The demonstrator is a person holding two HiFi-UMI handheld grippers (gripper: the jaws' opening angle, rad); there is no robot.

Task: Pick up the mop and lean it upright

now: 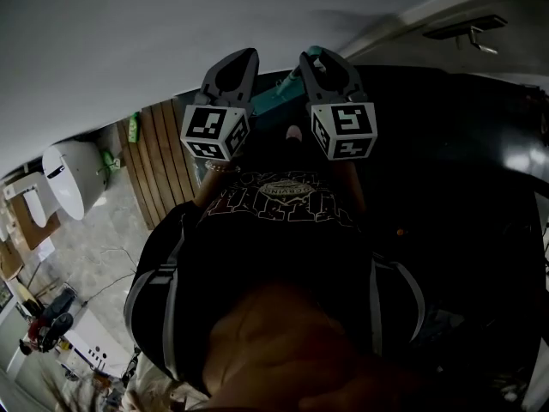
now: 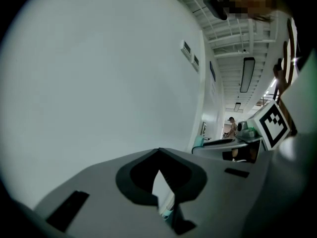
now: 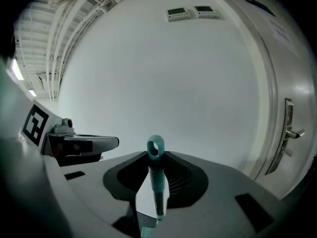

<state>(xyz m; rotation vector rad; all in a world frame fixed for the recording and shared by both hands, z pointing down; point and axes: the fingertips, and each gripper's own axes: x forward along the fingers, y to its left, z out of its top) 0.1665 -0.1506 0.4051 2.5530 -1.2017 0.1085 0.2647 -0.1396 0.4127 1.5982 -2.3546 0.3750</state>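
Up by the white wall (image 3: 148, 58), our right gripper (image 3: 157, 156) pinches the mop handle (image 3: 157, 178); the left gripper (image 2: 158, 152) has its jaws pressed together, empty. We should lean the handle over gently.

Mop handle (image 3: 155, 167): teal grip and end ring; dark shaft below.
Left gripper (image 2: 158, 151): grey body, black pads.
Right gripper (image 3: 154, 153): grey body, black ribbed pads.
Marker cubes (image 1: 215, 132): white, black square pattern.
Wall (image 3: 163, 73): plain white.
Slatted panel (image 1: 159, 161), far left: brown wood stripes.
Shirt (image 1: 283, 197): black, pale print.
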